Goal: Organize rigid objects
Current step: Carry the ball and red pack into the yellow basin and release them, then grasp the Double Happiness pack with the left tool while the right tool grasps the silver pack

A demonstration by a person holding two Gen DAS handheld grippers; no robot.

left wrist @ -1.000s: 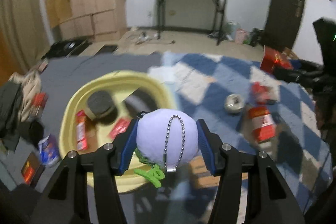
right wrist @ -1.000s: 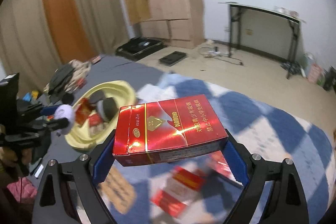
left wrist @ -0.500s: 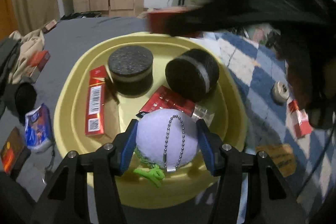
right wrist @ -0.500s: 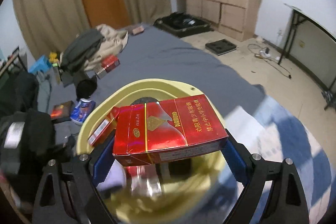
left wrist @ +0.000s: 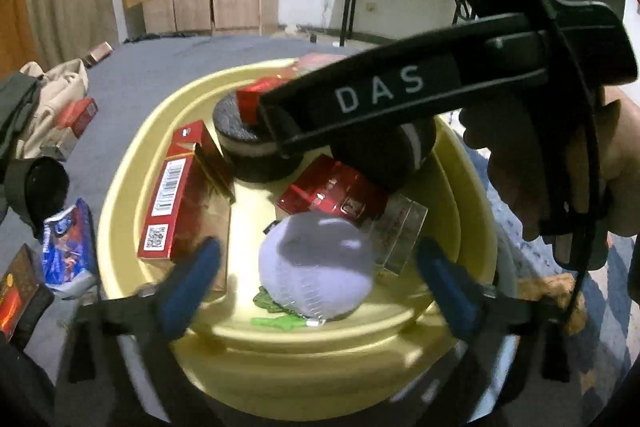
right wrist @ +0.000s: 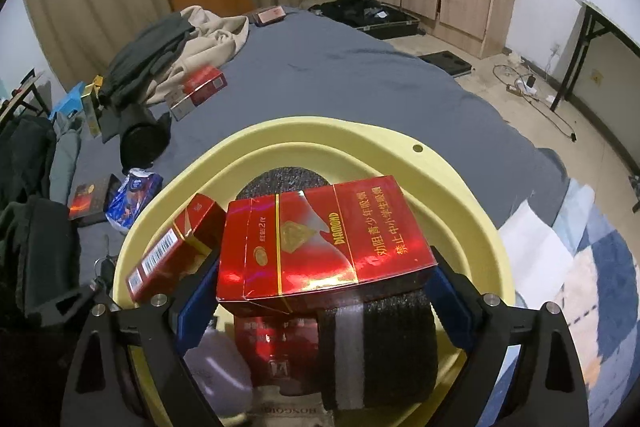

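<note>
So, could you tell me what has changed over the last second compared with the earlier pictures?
The left gripper came down over the yellow basin and its jaws are opening: the lilac ball now lies free in the basin. The right gripper swung in over the basin with the red pack between its opening jaws. The basin's other contents stayed put.

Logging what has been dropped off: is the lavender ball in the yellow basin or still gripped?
In the basin. The lavender ball lies inside the yellow basin, clear of both blue pads of the left gripper, whose jaws are opening.
</note>
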